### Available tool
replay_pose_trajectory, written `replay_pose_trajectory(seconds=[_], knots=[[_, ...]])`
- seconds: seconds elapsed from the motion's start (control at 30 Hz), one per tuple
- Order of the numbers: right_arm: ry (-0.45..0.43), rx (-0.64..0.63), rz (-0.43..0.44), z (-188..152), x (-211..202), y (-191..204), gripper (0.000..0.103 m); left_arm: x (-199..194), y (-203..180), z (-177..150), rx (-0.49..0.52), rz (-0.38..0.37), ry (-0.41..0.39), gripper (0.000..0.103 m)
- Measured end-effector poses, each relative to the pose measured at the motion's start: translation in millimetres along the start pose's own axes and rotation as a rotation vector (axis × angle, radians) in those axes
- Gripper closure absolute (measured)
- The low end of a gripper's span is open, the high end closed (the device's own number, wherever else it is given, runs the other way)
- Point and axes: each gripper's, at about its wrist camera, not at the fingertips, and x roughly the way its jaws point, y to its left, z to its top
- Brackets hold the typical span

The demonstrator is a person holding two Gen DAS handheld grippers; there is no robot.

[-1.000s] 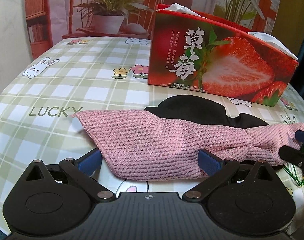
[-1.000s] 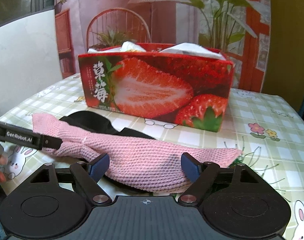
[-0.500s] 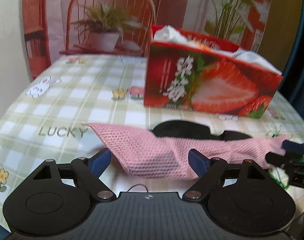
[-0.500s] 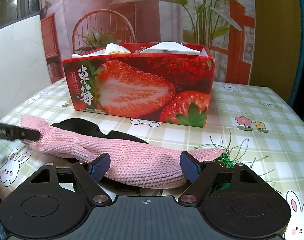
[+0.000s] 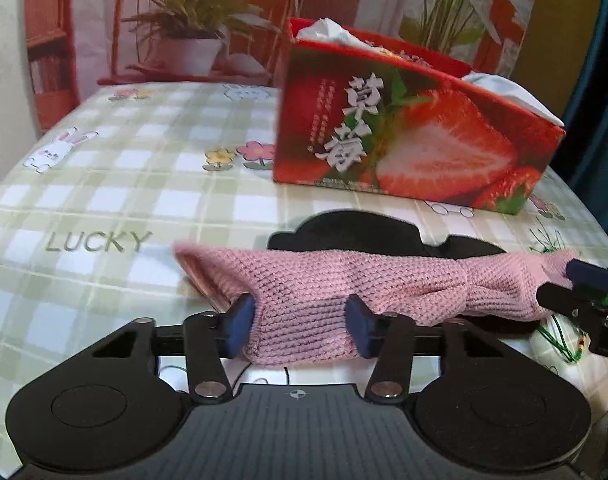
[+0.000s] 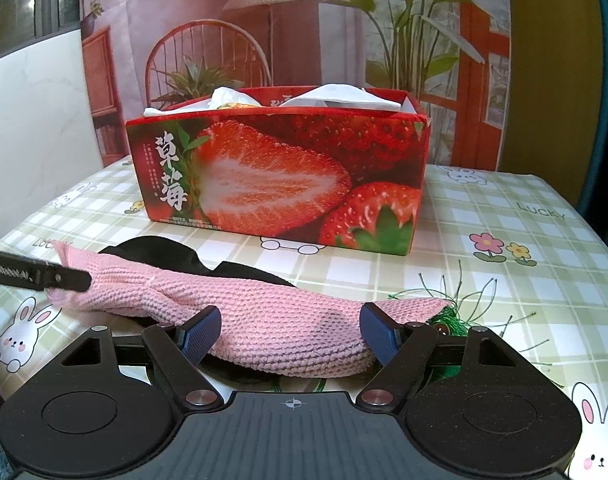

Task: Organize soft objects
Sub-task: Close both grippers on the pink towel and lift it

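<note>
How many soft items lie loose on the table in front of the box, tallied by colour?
Pink: 1, the knit cloth, with both tongs at it
Black: 1, the dark cloth under the pink one
Green: 1, a stringy tuft at the pink cloth's right end
Total: 3
The white pieces inside the box are not counted.

Knit cloth (image 5: 344, 280) was dusty pink, tight ribbed weave. Fabric beneath (image 5: 360, 230) was plain black. Box (image 6: 280, 184) was glossy red, printed with halved strawberry, whole berry with green calyx, white Chinese characters. Tissue (image 6: 344, 94) inside box was white. Bench cover (image 5: 104, 184) was pale green-and-white check with white bunnies, pink and yellow flowers, grey "LUCKY" lettering. Stringy tuft (image 6: 448, 316) was dark green. Left gripper (image 5: 300, 320) and right gripper (image 6: 292, 334) were black with navy-blue pads.
</note>
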Motion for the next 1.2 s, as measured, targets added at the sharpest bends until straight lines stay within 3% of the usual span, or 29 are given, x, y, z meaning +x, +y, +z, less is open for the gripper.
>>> replay_pose_trajectory(seconds=[0.13,0.33,0.5,0.63,0.73,1.0,1.07,1.1,1.13,1.17,1.2], knots=[[-0.004,0.002,0.0,0.5,-2.0,0.2,0.029,-2.8,-1.2,-0.5,-0.007,-0.041,0.011,0.065],[0.029,0.041,-0.019,5.0,0.3,-3.6,0.03,-2.4,-14.5,-4.6,0.054,-0.059,0.021,0.063],[0.051,0.036,-0.077,11.0,7.7,-8.7,0.03,-0.4,-12.4,-4.0,0.041,-0.073,0.021,0.06],[0.096,0.0,-0.076,13.8,22.1,-6.6,0.031,-1.2,-14.3,-5.3,0.054,-0.074,0.019,0.056],[0.125,-0.06,-0.066,13.4,32.0,3.7,0.043,-3.8,-16.9,-6.7,0.07,-0.074,0.018,0.053],[0.121,-0.004,0.006,13.0,31.1,3.7,0.063,-2.9,-21.2,-7.3,0.093,-0.073,0.015,0.049],[0.106,0.005,0.016,11.9,27.3,3.0,0.078,-3.2,-19.1,-7.2,0.088,-0.079,0.014,0.05],[0.095,0.006,0.013,10.6,24.4,2.8,0.084,-3.5,-17.5,-6.6,0.082,-0.078,0.013,0.052],[0.081,0.011,0.016,9.8,21.2,1.6,0.086,-4.6,-15.6,-6.6,0.077,-0.07,0.011,0.061],[0.058,0.014,0.013,8.4,16.6,1.2,0.087,-5.3,-13.6,-6.0,0.074,-0.063,0.009,0.079],[0.032,0.006,0.015,7.7,11.1,1.7,0.088,-6.2,-10.6,-5.1,0.058,-0.076,0.007,0.084]])
